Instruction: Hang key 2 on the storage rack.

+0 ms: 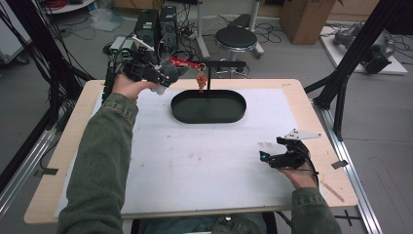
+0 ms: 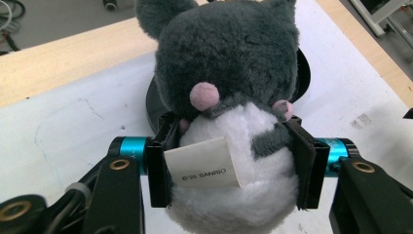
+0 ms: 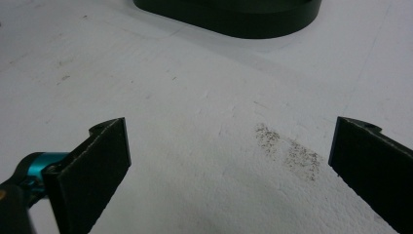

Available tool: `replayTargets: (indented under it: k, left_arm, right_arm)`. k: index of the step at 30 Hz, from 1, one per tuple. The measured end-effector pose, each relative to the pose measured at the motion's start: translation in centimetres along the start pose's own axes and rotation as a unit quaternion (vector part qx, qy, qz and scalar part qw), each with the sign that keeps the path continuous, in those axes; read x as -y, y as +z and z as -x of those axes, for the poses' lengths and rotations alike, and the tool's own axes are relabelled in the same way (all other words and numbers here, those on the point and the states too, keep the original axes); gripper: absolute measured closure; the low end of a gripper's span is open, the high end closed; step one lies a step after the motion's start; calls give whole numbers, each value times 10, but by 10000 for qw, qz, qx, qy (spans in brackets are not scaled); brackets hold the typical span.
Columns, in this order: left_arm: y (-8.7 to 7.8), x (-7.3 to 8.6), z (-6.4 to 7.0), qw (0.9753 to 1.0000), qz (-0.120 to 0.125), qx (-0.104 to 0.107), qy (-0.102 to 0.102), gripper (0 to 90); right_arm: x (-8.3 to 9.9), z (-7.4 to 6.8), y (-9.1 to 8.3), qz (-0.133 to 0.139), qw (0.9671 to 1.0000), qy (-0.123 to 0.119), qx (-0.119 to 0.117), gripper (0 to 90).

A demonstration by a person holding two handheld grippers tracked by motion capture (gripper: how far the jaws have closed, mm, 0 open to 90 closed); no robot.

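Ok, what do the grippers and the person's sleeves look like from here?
Both sleeves are olive-green fabric with ribbed cuffs. Each gripper is black with flat black jaws and cyan metal collars; the left gripper shows brass-coloured pivots. The right gripper carries a grey three-cornered plate and a black cable.

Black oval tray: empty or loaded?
Empty. In the high view the black oval tray shows bare floor; the grey-and-white plush toy sits clamped in the left gripper.

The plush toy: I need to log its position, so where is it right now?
The plush toy is clamped in the left gripper, held up at the table's far left, just left of the black oval tray.
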State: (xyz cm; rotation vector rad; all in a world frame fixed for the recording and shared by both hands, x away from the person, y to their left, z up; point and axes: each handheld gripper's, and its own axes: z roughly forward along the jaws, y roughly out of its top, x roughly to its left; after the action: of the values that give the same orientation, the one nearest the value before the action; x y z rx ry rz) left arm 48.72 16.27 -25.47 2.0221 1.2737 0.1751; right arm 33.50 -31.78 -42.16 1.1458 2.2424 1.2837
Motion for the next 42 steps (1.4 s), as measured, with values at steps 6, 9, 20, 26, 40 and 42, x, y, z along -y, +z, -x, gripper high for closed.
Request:
replayTargets:
  k: [6,9,20,26,40,42]
  left_arm:
    - [5,-1,0,10000,-4,78,13,466]
    - [3,-1,2,9998,51,180,27,466]
    - [1,-5,-4,9992,337,122,-165,466]
    - [15,-5,-13,9984,476,-236,-173,460]
    - [18,-2,-19,9944,1041,-184,30,57]
    - [15,1,-20,9936,1115,-125,164,23]
  right_arm:
    - [1,0,0,-34,10000,-11,2,5]
    - [0,0,1,-41,10000,-20,8,5]
    - [0,0,2,-62,10000,-24,-8,5]
    - [0,0,2,-59,10000,-29,-10,5]
    - [1,0,2,-65,10000,-51,-28,5]
    - [1,0,2,-52,10000,-55,-29,5]
